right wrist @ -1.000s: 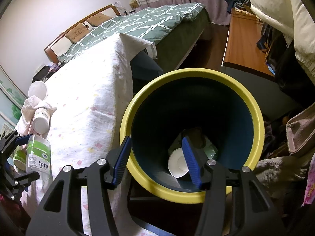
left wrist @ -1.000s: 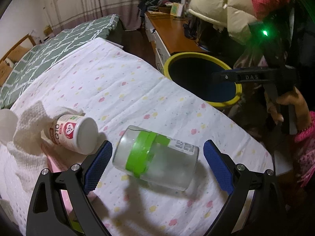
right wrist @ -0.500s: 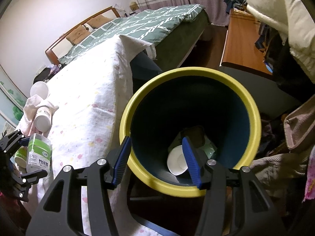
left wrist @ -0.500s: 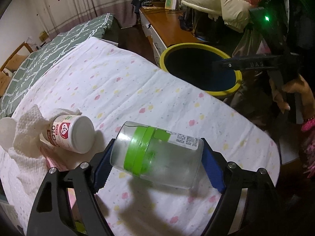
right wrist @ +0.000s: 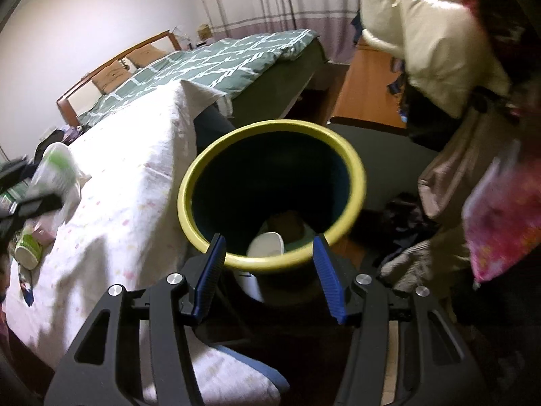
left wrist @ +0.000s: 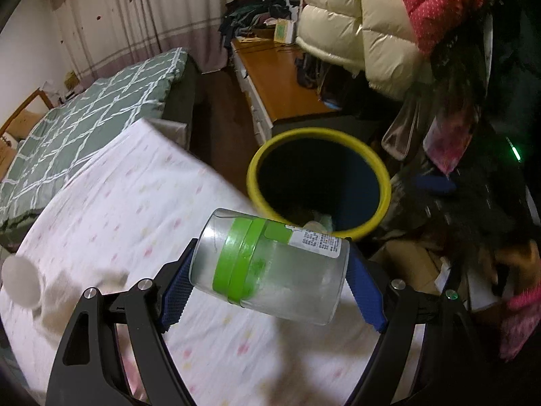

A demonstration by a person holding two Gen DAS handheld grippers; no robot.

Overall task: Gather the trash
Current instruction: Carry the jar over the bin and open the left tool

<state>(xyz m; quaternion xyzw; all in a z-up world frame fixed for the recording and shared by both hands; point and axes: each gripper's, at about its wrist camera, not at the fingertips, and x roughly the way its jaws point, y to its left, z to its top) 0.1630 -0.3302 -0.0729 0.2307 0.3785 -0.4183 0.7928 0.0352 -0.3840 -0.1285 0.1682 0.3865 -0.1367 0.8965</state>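
L gripper (left wrist: pixel 268 282) is clamped on a clear plastic jar (left wrist: pixel 270 265) w/ a green band and a printed label, its blue pads (left wrist: pixel 175 287) pressing the jar's two ends; jar lies sideways between them, lifted off the table, its right end by the near rim of the bin. Jaws closed in on it within the last sec and the jar sits between them. Below it is the white tablecloth (left wrist: pixel 135 209) w/ pastel spots, blurred. At far left edge of that view a white round-topped container (left wrist: pixel 20 279) rests on the cloth next to a crumpled white towel (left wrist: pixel 67 291); too blurred to read. Yellow-rimmed bin (left wrist: pixel 252 182) w/ dark blue inside stands just beyond the table edge, some pale trash at the bottom. R gripper (right wrist: pixel 268 272) is about half open w/ nothing between its blue pads, poised over the near rim of the same bin (right wrist: pixel 189 182); a white cup-like piece (right wrist: pixel 265 245) shows inside. In the right wrist view the jar (right wrist: pixel 50 176) and left claw show blurred at far left, above the cloth (right wrist: pixel 135 186), w/ a green-and-white cup (right wrist: pixel 28 248) lying near the table's edge. Green checked bed (right wrist: pixel 216 64) behind, cream puffer jacket (left wrist: pixel 358 23) hanging top right over a wooden desk (left wrist: pixel 280 81). A hand (left wrist: pixel 517 260) w/ pink sleeve shows at right edge of the left wrist view
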